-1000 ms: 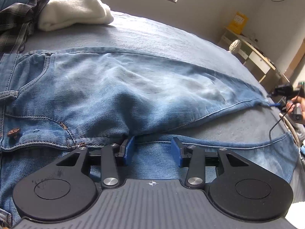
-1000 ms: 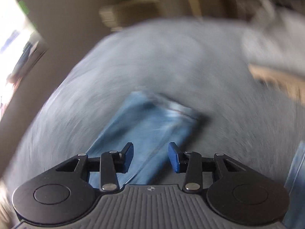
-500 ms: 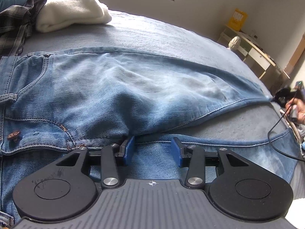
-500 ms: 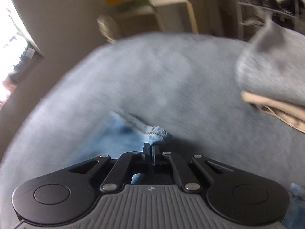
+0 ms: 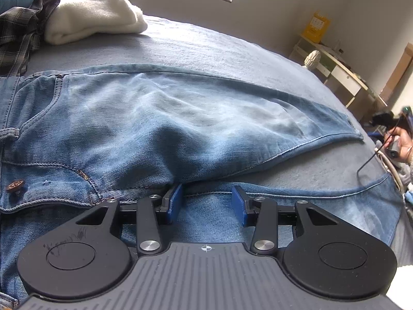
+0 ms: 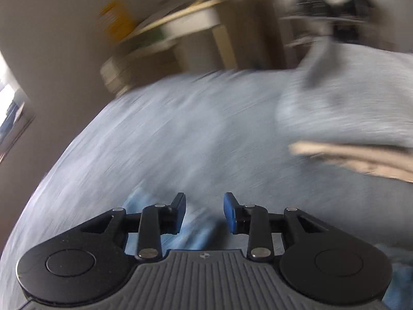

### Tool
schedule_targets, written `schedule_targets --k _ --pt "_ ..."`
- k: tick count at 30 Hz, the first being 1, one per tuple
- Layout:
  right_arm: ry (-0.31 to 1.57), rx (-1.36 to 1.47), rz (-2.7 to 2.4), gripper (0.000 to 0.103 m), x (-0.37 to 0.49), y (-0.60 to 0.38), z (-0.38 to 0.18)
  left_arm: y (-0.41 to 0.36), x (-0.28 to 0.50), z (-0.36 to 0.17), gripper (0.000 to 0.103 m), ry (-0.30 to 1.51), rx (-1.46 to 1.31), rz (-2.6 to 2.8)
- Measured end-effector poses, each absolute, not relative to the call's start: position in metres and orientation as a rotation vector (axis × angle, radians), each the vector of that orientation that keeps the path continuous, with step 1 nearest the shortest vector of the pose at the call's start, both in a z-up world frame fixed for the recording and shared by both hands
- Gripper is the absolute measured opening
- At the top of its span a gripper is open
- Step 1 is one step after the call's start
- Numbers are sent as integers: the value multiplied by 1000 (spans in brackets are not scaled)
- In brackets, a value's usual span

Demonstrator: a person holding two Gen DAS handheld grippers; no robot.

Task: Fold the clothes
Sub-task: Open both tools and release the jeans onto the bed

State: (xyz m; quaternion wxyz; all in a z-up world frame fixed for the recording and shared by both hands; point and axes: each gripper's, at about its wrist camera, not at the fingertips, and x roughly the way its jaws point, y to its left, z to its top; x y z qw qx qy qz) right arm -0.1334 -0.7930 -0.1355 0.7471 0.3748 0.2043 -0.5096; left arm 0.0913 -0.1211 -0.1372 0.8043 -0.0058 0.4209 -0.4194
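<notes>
jeans (image 5: 160, 118) flat on bed (image 5: 206, 49), legs running from 9 to 3 o'clock | your left gripper (image 5: 206, 202) spread at crotch, pinching nothing | your right gripper (image 6: 204, 210) opening, blurred hem probably below at 6, unpinched
</notes>
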Motion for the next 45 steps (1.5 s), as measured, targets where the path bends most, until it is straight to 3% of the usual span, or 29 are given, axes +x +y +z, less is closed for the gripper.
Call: schedule_targets --k 5,10,12,16,20,25,32,45 --pt "659 670 -594 35 -48 -707 -129 -122 91 -137 43 900 -4 -899" --pt "794 230 -49 33 30 -572 -118 -123 91 -137 43 896 -2 -900" --pt "824 204 -29 33 47 -563 -122 -123 91 -138 43 894 -2 -900" --pt "855 370 -338 33 57 -651 -144 -121 92 -137 43 899 -11 -904" --pt "824 505 -898 31 -2 -773 -158 -121 94 -137 43 907 -18 -903" --pt "623 669 -1376 34 -112 -811 -128 -122 94 -137 43 908 -30 -898" --pt "459 621 -1354 34 -197 -775 -75 -123 90 -122 43 878 -1 -863" --pt "234 605 -1116 47 -332 -698 42 -92 6 -44 49 698 -15 -888"
